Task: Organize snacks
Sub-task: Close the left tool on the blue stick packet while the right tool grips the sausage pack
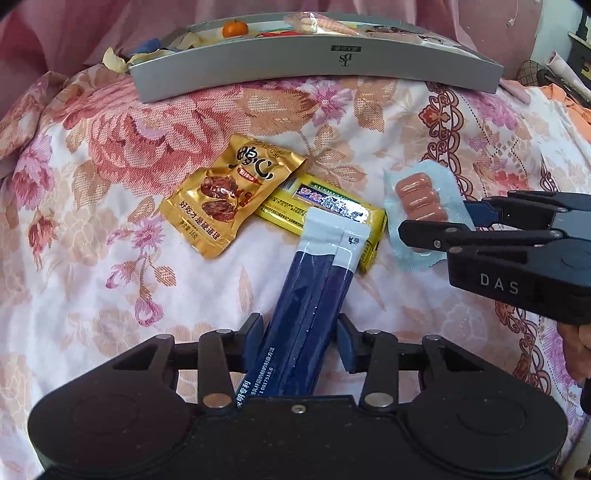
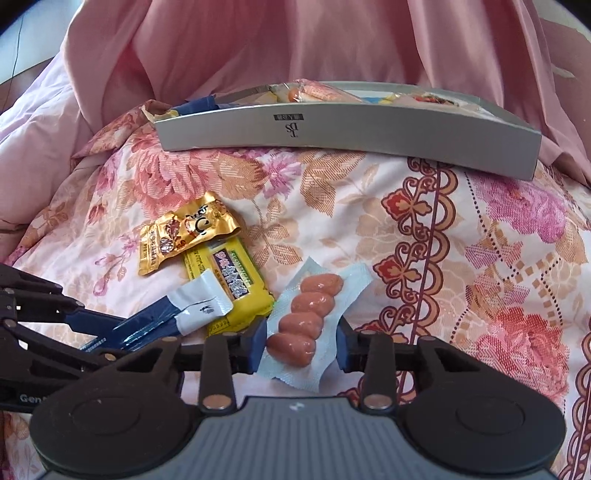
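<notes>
Behind box wall (image 1: pixel 314 66), half-hidden snacks (image 1: pixel 317 24), contents unclear

The left gripper (image 1: pixel 300 341) points steeply down, its pads pressed to both sides of the blue sachets (image 1: pixel 308 295); just right of those sachets the right gripper (image 2: pixel 301 345) tilts down less sharply, jaws narrowed around the sausage pack (image 2: pixel 308 321), pads at its edges.

Between our left claw's (image 1: pixel 300 341) pads sit the blue sachets (image 1: pixel 308 295). Beyond them lie yellow bar (image 1: pixel 325 210) and gold pouch (image 1: pixel 229 192); right, our other claw (image 1: pixel 436 221) grips sausages (image 1: pixel 421 199).
</notes>
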The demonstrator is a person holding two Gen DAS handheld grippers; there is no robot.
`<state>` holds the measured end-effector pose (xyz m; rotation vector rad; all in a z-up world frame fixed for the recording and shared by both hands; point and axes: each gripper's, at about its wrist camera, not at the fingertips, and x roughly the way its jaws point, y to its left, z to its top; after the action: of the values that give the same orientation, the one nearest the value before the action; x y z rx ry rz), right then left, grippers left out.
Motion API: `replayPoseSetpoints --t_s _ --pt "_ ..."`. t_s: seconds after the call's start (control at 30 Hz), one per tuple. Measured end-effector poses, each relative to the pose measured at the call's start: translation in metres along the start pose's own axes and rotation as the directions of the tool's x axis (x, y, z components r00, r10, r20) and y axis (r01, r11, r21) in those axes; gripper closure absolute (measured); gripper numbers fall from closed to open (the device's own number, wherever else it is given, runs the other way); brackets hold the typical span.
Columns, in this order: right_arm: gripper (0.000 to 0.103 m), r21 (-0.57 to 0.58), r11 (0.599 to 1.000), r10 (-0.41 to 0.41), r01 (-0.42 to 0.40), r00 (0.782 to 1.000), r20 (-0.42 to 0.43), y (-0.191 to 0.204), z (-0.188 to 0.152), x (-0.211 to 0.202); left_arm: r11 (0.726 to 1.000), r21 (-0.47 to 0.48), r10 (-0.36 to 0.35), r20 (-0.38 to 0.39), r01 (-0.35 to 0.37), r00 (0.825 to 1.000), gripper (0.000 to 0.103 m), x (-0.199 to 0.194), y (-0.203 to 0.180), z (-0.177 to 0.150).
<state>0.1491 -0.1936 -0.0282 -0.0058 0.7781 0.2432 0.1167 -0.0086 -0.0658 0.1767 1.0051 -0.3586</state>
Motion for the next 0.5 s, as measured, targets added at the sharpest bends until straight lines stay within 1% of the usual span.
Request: replayPoseSetpoints --t_s 0.03,0.13,0.27,0.37,0.43,0.5 --pt "0.069 -0.010 1.000 0.002 -0.002 1.000 0.003 0.002 0.000 -0.002 1.000 -0.003 -0.002 0.000 0.002 1.000 0.059 0.000 0.000 0.000" --pt "0.070 -0.042 0.999 0.005 -0.005 1.000 0.010 0.009 -0.001 -0.004 1.000 -0.005 -0.008 0.002 0.008 1.000 0.058 0.001 0.001 0.000" --pt "0.070 -0.004 1.000 0.028 -0.028 1.000 -0.010 0.005 -0.001 0.004 1.000 0.015 -0.008 0.018 0.008 1.000 0.056 0.004 -0.001 0.000" --pt "0.073 0.005 1.000 0.031 -0.031 1.000 -0.007 0.004 -0.001 0.006 1.000 0.019 -0.001 0.030 0.000 1.000 0.061 0.002 -0.003 0.001" --pt "0.081 -0.017 1.000 0.016 -0.016 1.000 -0.001 0.007 -0.002 0.003 1.000 0.010 0.005 0.034 -0.005 0.999 0.065 0.000 -0.002 0.002" --pt "0.083 -0.045 0.999 0.000 0.001 1.000 0.006 0.011 -0.002 0.000 1.000 -0.009 0.006 0.033 -0.006 0.999 0.068 -0.001 0.000 0.002"
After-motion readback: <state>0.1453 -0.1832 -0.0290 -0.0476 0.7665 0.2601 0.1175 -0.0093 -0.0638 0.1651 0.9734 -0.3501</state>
